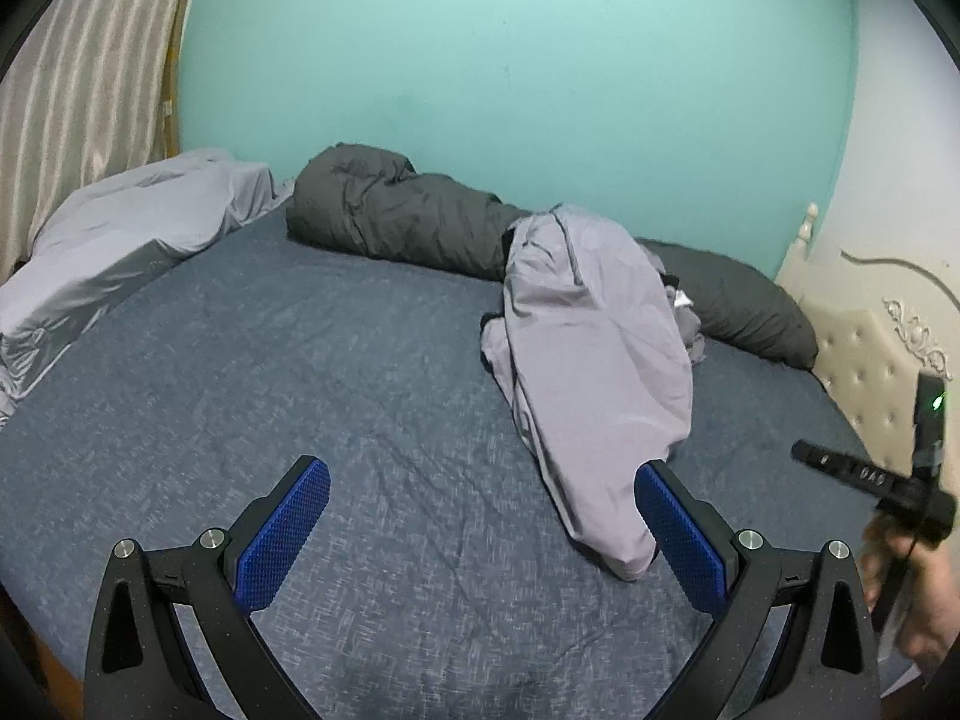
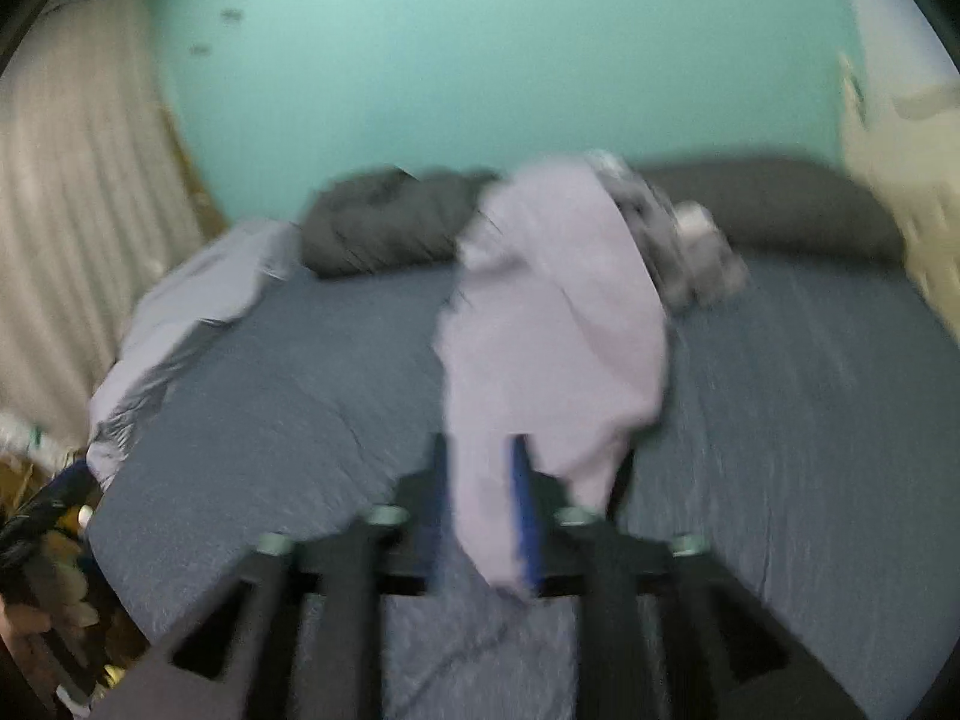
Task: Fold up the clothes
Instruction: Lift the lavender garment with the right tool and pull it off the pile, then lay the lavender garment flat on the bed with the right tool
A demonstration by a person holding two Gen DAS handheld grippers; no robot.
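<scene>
A lilac garment (image 1: 591,372) is draped lengthwise down the bed (image 1: 300,360), from upper centre toward the lower right. The left gripper (image 1: 480,531) is spread wide and empty, hem beside its right jaw. In the blurred right view, the right gripper (image 2: 477,510) is seen part open, cloth between the jaws.

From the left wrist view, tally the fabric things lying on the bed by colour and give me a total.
Light lilac-grey: 2, the long garment in the middle and the draped cloth at the far left edge.
Dark grey: 2, the rolled quilt by the wall and the pillow near the headboard.
Patterned grey, partly hidden behind the garment: 1 bundle.
Total: 5
</scene>
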